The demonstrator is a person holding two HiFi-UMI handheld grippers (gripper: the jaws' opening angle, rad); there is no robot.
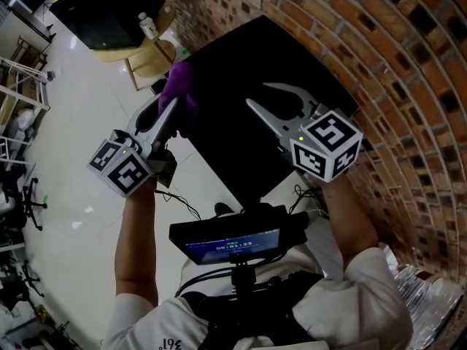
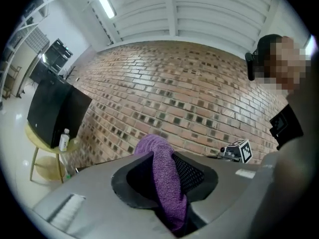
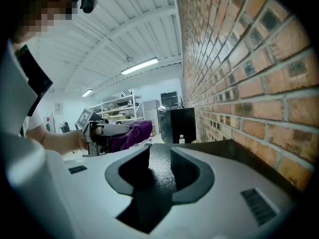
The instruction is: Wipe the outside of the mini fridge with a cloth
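The black mini fridge point(image 1: 241, 144) stands against the brick wall, and I look down on its flat top. My left gripper point(image 1: 172, 105) hangs at the fridge's left edge, shut on a purple cloth point(image 1: 179, 86) that bunches beyond its tips. In the left gripper view the cloth point(image 2: 164, 176) hangs folded between the jaws. My right gripper point(image 1: 257, 95) hovers over the fridge top, open with nothing in it. In the right gripper view the fridge's textured black top point(image 3: 158, 159) shows through the gap of the jaws, with the left gripper point(image 3: 99, 131) and the cloth point(image 3: 130, 132) off to the left.
A brick wall point(image 1: 379, 57) runs close along the right and behind the fridge. A yellow stool point(image 1: 149, 57) with a small bottle point(image 1: 148, 25) and a black box point(image 1: 109, 9) stands farther back on the white floor. Shelving lines the left side point(image 1: 18, 93).
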